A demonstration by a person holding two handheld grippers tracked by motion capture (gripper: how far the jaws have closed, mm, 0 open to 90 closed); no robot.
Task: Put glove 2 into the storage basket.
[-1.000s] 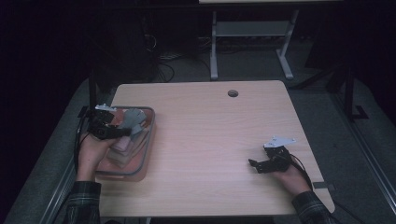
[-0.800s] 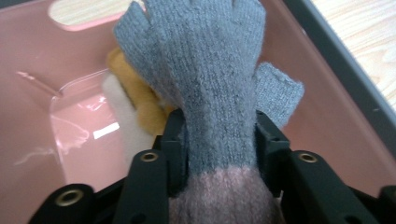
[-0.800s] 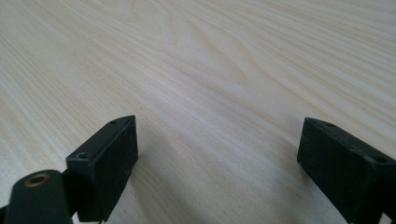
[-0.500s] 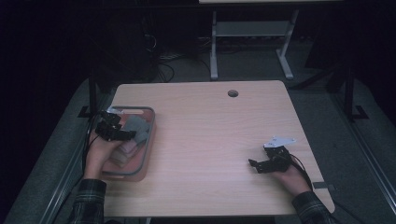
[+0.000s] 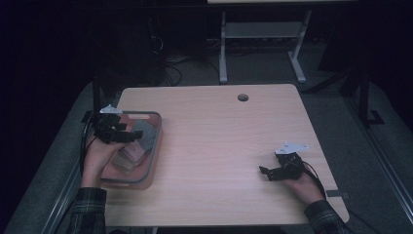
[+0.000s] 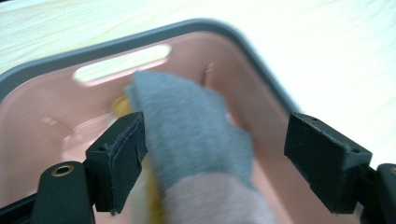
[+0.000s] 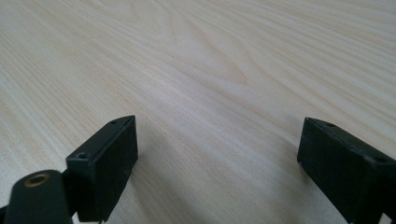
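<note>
The left gripper has just been opening its jaws; the grey cloth lies between them, touching the left one, inside the pink bin. The right gripper rests open on the table, well apart.

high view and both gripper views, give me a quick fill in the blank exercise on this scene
1. The grey cloth lies in a ____ bin with a grey rim.
2. The bin sits near the table's ____ edge in the high view.
3. The left gripper's jaws stand ____ around the cloth.
4. Between the right gripper's jaws there is only bare ____.

Missing words: pink; left; open; table
</note>
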